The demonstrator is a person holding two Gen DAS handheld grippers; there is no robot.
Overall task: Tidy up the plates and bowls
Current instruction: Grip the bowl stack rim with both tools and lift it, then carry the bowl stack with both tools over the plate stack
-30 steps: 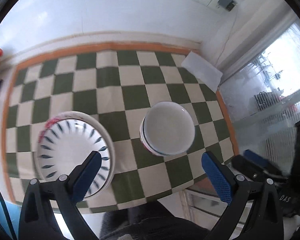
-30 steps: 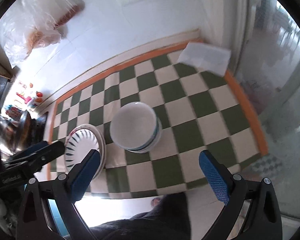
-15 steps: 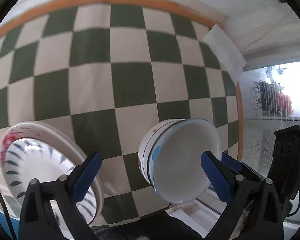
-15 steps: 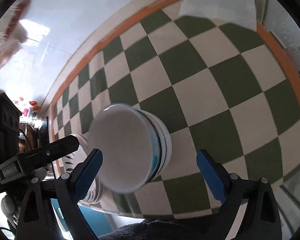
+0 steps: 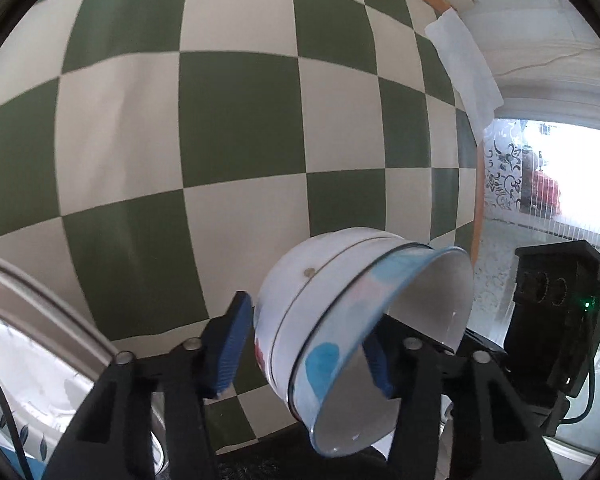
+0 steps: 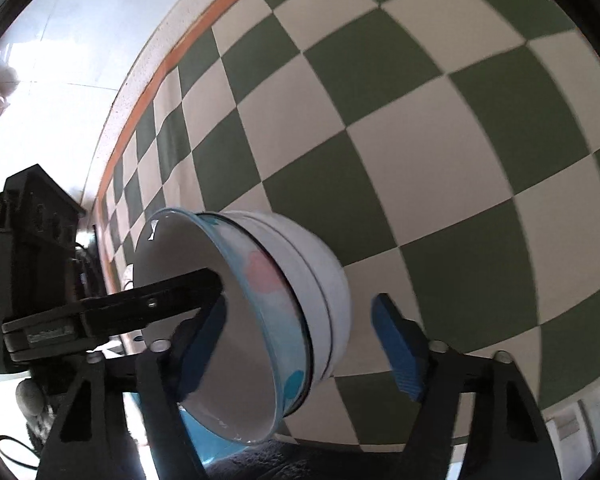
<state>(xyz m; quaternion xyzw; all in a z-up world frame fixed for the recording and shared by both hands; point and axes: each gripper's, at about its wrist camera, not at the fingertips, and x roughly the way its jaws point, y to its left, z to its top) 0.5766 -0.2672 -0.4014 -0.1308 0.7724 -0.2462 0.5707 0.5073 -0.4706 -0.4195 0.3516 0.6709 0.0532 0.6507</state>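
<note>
- The left claw point(image 5: 302, 356) straddles the near wall of the stack of bowls point(image 5: 300, 300): one blue pad point(image 5: 228, 352) sits outside the wall and the other is inside the top bowl.
- Its jaws have just been closing and now stand fairly narrow, with the wall of the stack between them.
- The outside pad looks flush against the white outer wall. Whether the inside pad presses the inner surface cannot be told, so a firm pinch cannot be confirmed.
- The right claw point(image 6: 300, 348) straddles the opposite side of the same stack, one pad point(image 6: 202, 344) inside the top bowl and the other beyond the outer wall.
- Its jaws have also just been closing, yet they are still spread. A clear gap shows between the outer pad point(image 6: 396, 354) and the white wall, so nothing is gripped.
- In the right wrist view, a black finger of the left claw reaches into the bowl from the far side.
- The bowls are nested, the top one with a bluish rim and pink and blue patches. The stack rests on the checked tablecloth point(image 5: 240, 120), directly between both claws.
- A plate point(image 5: 40, 292) with dark leaf marks lies just beside the left claw, on its outer side, apart from the bowls.
- A folded white cloth point(image 5: 464, 68) lies well ahead of the left claw, at the tablecloth's far corner.
</note>
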